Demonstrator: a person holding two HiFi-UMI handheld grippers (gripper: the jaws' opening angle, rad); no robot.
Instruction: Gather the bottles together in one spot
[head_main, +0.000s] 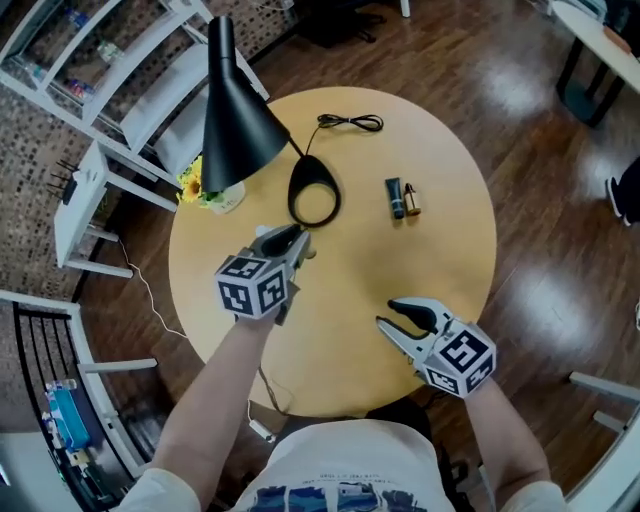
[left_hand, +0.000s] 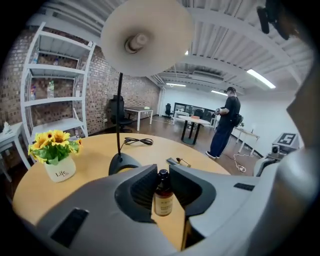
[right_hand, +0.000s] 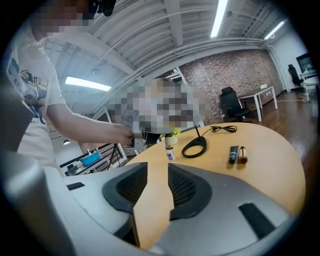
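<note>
Round and made of pale wood, the table (head_main: 440, 270) stands on a dark plank floor (head_main: 560, 230). The left tongs (head_main: 298, 243) are clenched on one small brown bottle (left_hand: 163, 197) with a black cap. It stands upright between the pads, but whether it touches the table top cannot be told. Just beyond these tongs lies the ring-shaped foot of one black lamp (head_main: 314, 195), so there is little free room straight ahead. To their left, near the table's edge, stands one white pot with yellow flowers (head_main: 215, 192).

The right tongs (head_main: 385, 311) are empty, with the jaws only a little apart, and they hover close to the near edge of the table. Between the two tongs, and ahead of the right tongs, the wood is bare and gives open room. Farther ahead of the right tongs two more containers lie side by side: one dark tube (head_main: 395, 197) and one small amber bottle (head_main: 411, 199). This makes three containers in all. Beyond the lamp's foot one black cable (head_main: 350, 123) lies coiled near the far edge.
</note>
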